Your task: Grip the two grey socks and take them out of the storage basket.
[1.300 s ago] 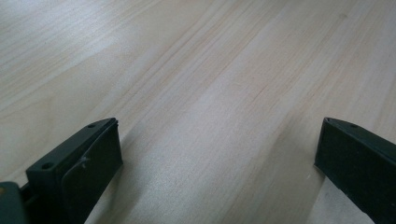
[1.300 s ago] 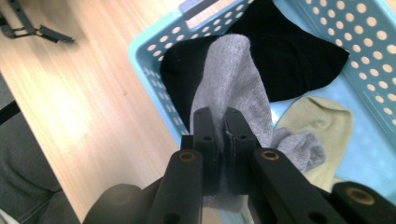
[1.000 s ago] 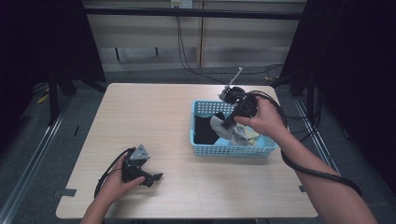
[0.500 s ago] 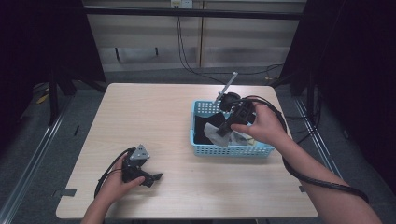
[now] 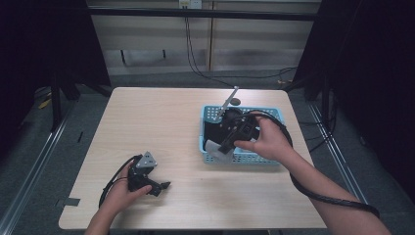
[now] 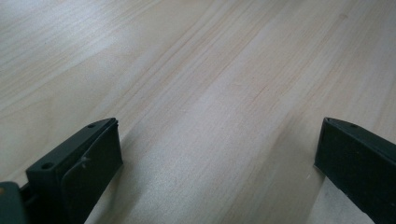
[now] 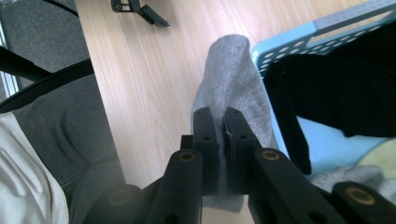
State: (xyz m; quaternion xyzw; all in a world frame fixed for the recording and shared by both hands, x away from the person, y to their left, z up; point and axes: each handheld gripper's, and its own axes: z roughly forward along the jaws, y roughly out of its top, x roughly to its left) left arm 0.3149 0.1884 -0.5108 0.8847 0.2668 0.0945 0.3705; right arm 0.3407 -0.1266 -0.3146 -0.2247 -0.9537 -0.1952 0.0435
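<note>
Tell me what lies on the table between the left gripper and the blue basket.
Nothing: in the high view the stretch of table between the left gripper and the blue basket is bare wood.

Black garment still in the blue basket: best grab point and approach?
Pinch a raised fold of the black garment near its middle, coming straight down from above. It lies slumped inside the blue basket, whose walls block a side approach. The right tool is shut on the grey sock; the left tool is open.
</note>
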